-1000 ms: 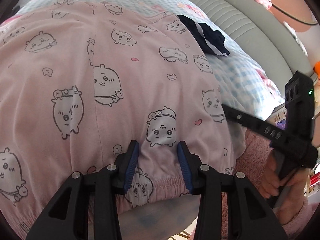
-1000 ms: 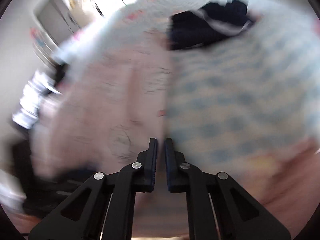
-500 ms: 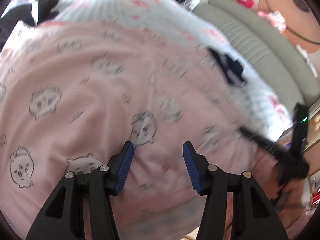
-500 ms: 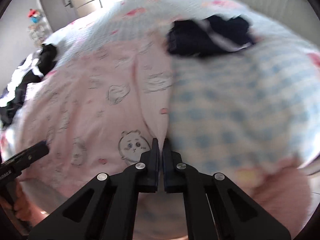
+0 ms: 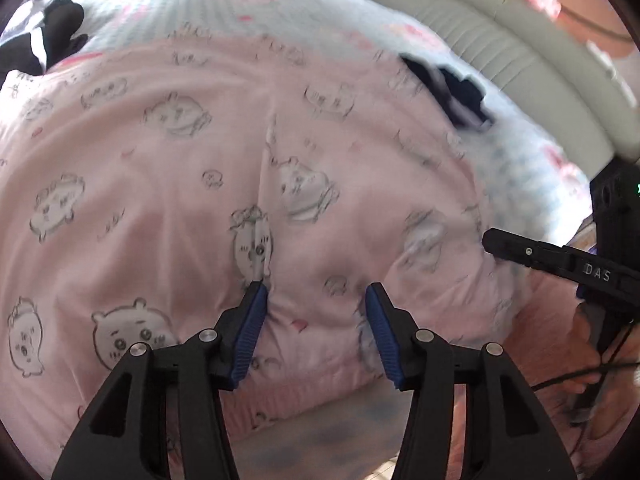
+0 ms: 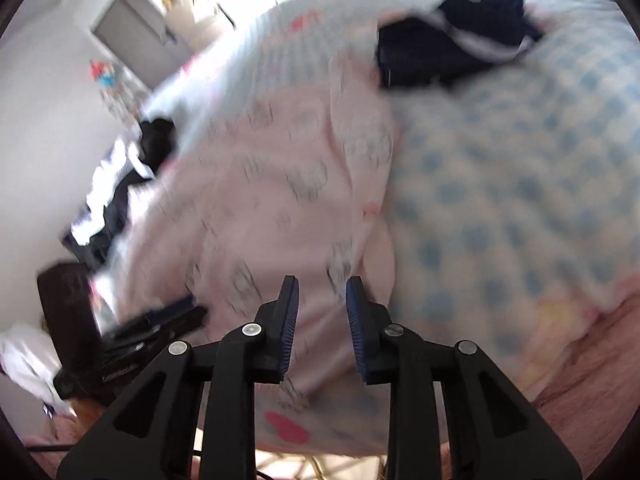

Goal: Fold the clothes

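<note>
A pink garment (image 5: 168, 184) printed with cartoon animals lies spread over the bed, its elastic hem near the front edge. My left gripper (image 5: 316, 300) hovers open just above the hem area, blue pads wide apart, nothing between them. In the right wrist view the same pink garment (image 6: 272, 200) shows blurred, with its right edge folded in a ridge. My right gripper (image 6: 322, 296) stands open over that edge with nothing held. The right gripper (image 5: 560, 258) also appears at the right of the left wrist view, held by a hand.
A blue-and-white checked bedspread (image 6: 500, 184) covers the bed. A dark navy garment (image 6: 448, 52) lies at the far side; black and white clothes (image 6: 120, 184) pile at the left. A grey padded headboard (image 5: 500, 52) runs along the right. The other gripper (image 6: 152, 332) shows low left.
My right gripper has gone from shut to open and let go of the garment's edge. My left gripper drew back toward the hem and stays open. Both views are motion-blurred.
</note>
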Action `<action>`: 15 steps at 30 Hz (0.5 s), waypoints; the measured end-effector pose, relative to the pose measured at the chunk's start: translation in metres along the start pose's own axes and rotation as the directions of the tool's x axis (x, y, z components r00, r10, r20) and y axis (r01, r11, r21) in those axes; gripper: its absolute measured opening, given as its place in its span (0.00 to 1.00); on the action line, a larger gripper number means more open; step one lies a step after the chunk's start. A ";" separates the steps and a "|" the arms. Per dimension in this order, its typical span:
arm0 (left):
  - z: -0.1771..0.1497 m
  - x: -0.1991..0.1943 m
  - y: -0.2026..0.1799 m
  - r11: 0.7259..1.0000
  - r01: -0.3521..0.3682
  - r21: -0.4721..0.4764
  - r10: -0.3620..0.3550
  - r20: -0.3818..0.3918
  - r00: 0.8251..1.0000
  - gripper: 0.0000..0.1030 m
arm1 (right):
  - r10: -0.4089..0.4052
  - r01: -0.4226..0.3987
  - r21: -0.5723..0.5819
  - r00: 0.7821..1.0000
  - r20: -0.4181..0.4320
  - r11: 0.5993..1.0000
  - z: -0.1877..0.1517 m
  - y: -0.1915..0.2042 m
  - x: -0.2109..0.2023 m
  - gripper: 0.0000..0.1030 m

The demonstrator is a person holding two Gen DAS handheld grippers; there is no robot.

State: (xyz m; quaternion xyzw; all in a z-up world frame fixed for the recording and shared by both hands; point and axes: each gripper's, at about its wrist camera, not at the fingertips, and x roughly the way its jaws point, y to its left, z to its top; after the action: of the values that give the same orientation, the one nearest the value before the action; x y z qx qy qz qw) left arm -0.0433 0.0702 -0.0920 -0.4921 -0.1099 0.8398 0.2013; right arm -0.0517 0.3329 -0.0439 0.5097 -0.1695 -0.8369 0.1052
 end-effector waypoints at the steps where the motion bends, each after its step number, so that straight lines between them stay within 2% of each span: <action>1: 0.000 -0.002 -0.001 1.000 -0.004 0.007 0.004 -0.005 1.000 0.52 | -0.018 0.018 0.032 1.000 0.007 0.999 0.001 -0.008 -0.003 0.13; 4: 0.001 -0.008 -0.004 0.999 -0.015 0.030 0.016 -0.022 1.000 0.52 | -0.091 0.086 0.104 0.995 0.038 0.991 0.006 -0.028 -0.017 0.15; 6: 0.004 -0.011 -0.005 0.999 -0.010 0.036 0.011 -0.033 0.999 0.52 | -0.184 0.176 0.087 0.978 0.094 0.981 0.011 -0.032 -0.037 0.23; 8: 0.013 -0.014 -0.006 0.999 0.021 0.031 -0.020 -0.042 0.999 0.52 | -0.130 0.121 0.084 0.984 0.119 0.989 0.025 -0.035 -0.049 0.29; 11: 0.030 -0.014 -0.014 0.997 0.014 0.081 -0.010 -0.043 0.999 0.52 | -0.037 0.034 0.030 0.994 0.103 0.999 0.052 -0.028 -0.045 0.31; 13: 0.050 -0.014 -0.018 0.992 -0.024 0.127 0.028 -0.028 0.999 0.52 | 0.005 -0.006 0.004 0.995 0.099 1.000 0.076 -0.023 -0.038 0.31; 15: 0.080 -0.008 -0.014 0.987 -0.086 0.138 0.089 -0.016 0.996 0.52 | 0.013 -0.012 -0.005 0.995 0.096 1.000 0.096 -0.023 -0.030 0.31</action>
State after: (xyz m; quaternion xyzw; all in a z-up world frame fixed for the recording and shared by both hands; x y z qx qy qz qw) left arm -0.1062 0.0796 -0.0409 -0.4906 -0.0278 0.8480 0.1987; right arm -0.1229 0.3812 0.0124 0.4678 -0.1756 -0.8600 0.1034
